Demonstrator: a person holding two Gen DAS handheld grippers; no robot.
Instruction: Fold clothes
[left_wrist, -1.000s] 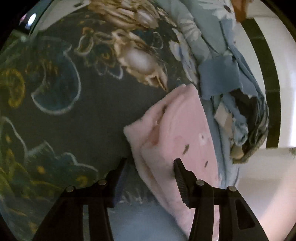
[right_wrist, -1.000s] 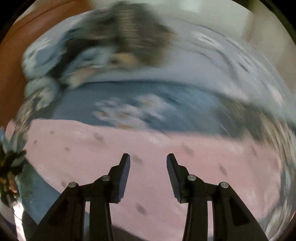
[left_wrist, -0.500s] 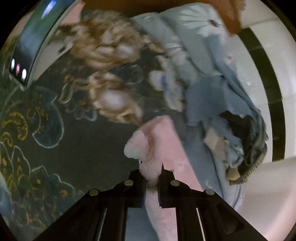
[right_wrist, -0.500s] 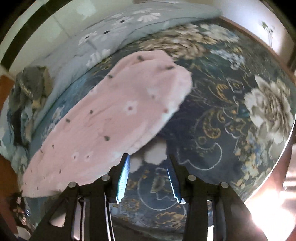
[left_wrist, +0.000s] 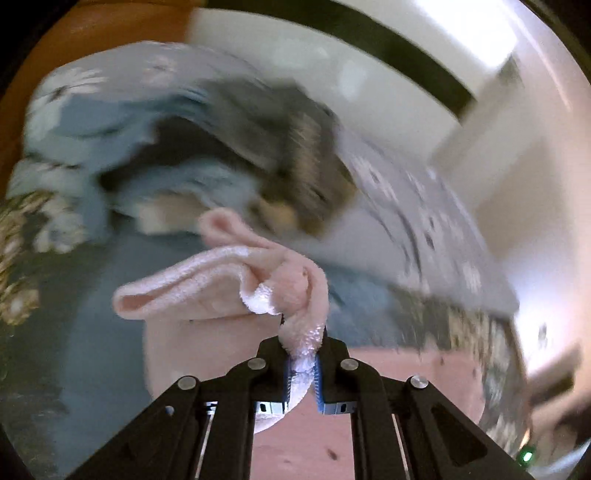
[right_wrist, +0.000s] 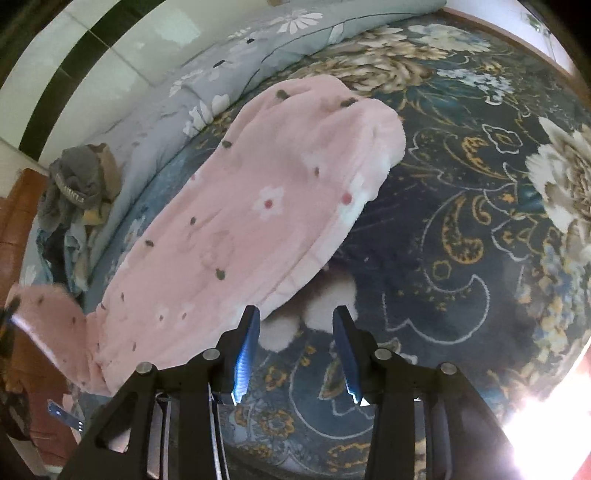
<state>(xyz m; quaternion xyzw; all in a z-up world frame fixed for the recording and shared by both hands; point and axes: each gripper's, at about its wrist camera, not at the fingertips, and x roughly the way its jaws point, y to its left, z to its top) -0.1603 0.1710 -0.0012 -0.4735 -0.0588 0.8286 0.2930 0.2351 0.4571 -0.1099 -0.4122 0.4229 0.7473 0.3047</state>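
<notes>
On a bed with a dark floral cover (right_wrist: 461, 229), the left claw (left_wrist: 303, 369) pinches a bunched corner of the pink fleece garment (right_wrist: 240, 221) — the right claw (right_wrist: 295, 350) hangs parted, empty; beyond, the garment lies long and unfolded — folding unfinished — with a clothes heap (right_wrist: 74, 184) by the wall.

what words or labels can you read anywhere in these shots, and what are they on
None can be read for certain.
Grey garment in the heap by the wall: a band of pale lettering, too small to read.
Pink fleece garment: flowers and dots only, no text.
Dark floral bedspread: pattern only.
Left wrist view: too blurred to show any text.
</notes>
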